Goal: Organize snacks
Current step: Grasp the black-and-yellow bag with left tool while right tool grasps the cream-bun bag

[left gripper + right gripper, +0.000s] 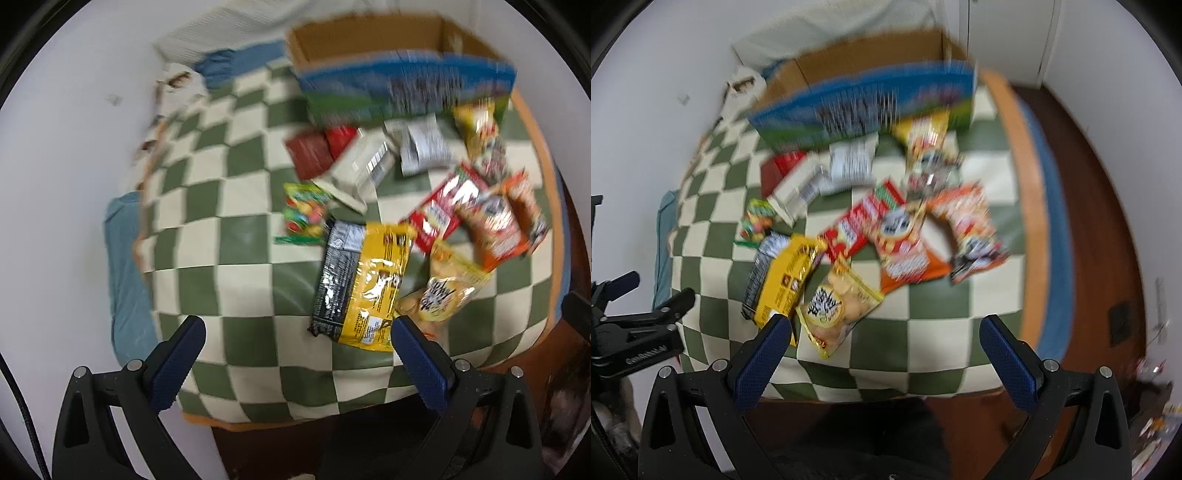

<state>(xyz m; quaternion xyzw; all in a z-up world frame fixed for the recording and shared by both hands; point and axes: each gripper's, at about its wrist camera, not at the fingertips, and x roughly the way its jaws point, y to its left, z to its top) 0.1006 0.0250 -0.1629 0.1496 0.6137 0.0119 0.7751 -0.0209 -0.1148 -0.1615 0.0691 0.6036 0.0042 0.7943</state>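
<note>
Snacks: all loose on the green-and-cream checked cloth (229,206), ahead of my fingers; none sorted yet, as far as I can judge.

Left gripper (297,336): spread wide, holding nothing. Right gripper (884,334): spread wide, holding nothing.

Nearest, just beyond my left fingertips: yellow-and-black packet (364,280). Beside it, just ahead of my right fingers: clear bag of pale crackers (838,302).

Farther: red packet (857,229), orange bags (971,229), green candy bag (304,214).

Beyond those: white and red packs, blurred, overlapping.

Farthest: cardboard box (369,40), open, with a blue-and-green printed front; inside hidden from me. It looks the likely destination.

Obstacle: packets overlap, so single picks need care.
</note>
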